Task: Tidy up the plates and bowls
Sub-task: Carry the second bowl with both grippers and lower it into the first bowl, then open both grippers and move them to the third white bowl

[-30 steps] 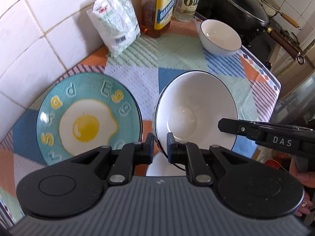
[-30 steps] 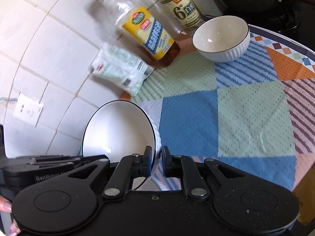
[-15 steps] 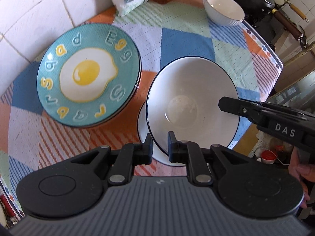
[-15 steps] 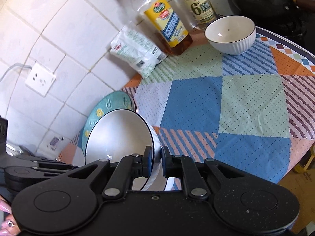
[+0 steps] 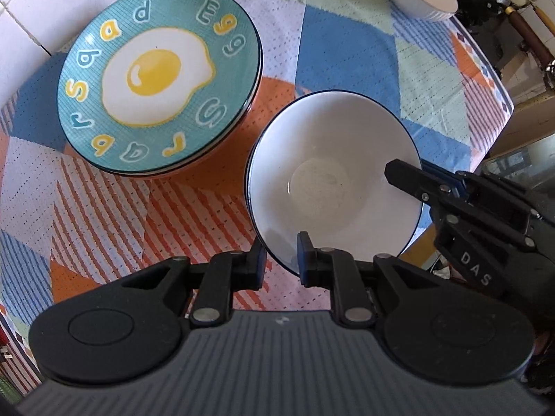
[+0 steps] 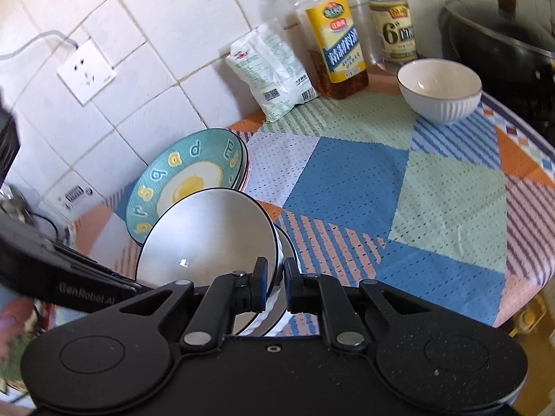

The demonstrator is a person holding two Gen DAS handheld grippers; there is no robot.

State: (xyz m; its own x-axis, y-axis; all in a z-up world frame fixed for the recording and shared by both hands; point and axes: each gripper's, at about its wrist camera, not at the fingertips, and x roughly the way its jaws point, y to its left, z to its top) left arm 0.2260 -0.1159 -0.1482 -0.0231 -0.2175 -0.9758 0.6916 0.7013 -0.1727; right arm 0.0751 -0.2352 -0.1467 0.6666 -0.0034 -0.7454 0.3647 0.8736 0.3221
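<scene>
Two white bowls are in view. The large bowl (image 5: 333, 180), dark-rimmed and empty, sits tilted near the front edge of the patterned tablecloth (image 6: 347, 180), just right of the egg plate (image 5: 156, 76), which tops a stack whose count cannot be told. The small ribbed bowl (image 6: 440, 86), also empty, stands well apart by two bottles (image 6: 341, 45) and one white packet (image 6: 274, 72). The right gripper (image 6: 275, 287) is clamped on the large bowl's rim. The left gripper (image 5: 280, 263) straddles the opposite rim, its jaws easing apart.
</scene>
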